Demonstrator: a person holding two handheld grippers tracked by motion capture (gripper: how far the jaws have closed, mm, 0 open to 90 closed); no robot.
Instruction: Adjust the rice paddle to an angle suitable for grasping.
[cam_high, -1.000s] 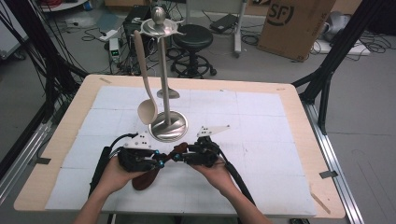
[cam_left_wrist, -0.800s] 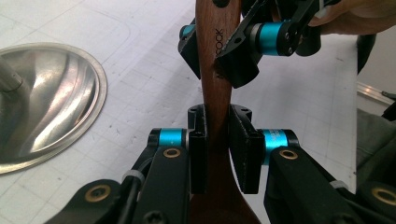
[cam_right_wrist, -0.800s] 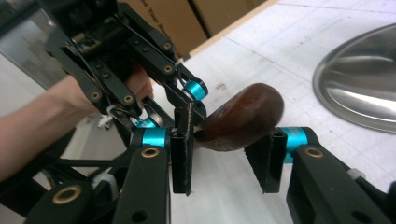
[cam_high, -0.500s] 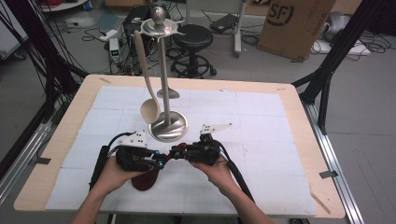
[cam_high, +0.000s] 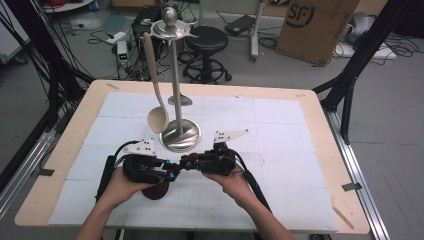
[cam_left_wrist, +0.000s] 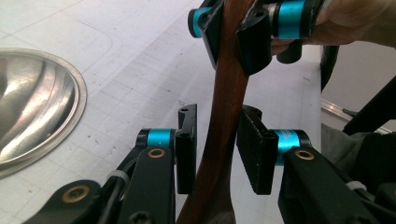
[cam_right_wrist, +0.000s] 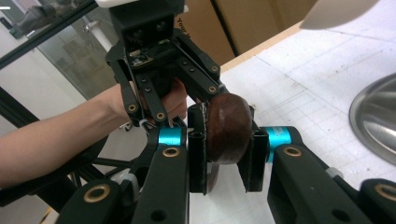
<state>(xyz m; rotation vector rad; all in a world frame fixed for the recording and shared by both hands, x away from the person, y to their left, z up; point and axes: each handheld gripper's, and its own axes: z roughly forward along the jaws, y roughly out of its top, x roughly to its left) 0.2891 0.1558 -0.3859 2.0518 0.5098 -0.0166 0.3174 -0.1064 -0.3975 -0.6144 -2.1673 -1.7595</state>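
Note:
A dark brown wooden spoon (cam_left_wrist: 226, 93) runs between my two grippers near the table's front edge. Its bowl (cam_high: 155, 191) hangs below my left hand. My left gripper (cam_left_wrist: 217, 149) straddles the handle; its jaws have just been opening, and a gap shows beside the left pad. My right gripper (cam_right_wrist: 227, 154) faces it tip to tip. Its jaws have just been closing, and both pads press on the spoon (cam_right_wrist: 228, 128). In the high view the left gripper (cam_high: 167, 172) and right gripper (cam_high: 186, 162) meet in front of the stand.
A steel utensil stand (cam_high: 180, 135) with a round base rises just behind the grippers. A pale spoon (cam_high: 157, 117) hangs from its top ring. The steel base (cam_left_wrist: 32, 112) lies close to the left of my left jaws. White gridded mats (cam_high: 280, 150) cover the table.

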